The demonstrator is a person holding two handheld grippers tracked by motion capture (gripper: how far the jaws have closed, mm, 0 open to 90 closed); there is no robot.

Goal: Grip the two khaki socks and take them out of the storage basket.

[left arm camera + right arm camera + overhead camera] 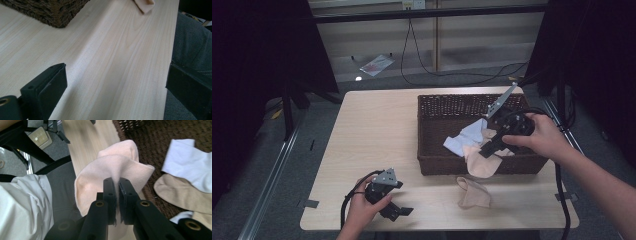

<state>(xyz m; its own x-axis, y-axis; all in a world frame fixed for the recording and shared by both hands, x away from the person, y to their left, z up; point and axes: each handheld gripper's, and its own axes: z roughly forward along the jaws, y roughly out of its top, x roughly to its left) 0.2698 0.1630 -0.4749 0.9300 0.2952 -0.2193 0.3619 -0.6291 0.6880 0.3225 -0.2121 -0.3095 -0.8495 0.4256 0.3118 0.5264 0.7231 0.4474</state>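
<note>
My right gripper pinches 1 pink sock at a fold; it's soft, light, floppy. My left gripper gapes wide, holding nothing.

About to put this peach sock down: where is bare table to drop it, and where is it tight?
Bare: the table left of the wicker basket, up to its far and left edges. Tight: the front strip, with a peach sock and the left gripper; the basket holds socks under the right gripper.
</note>
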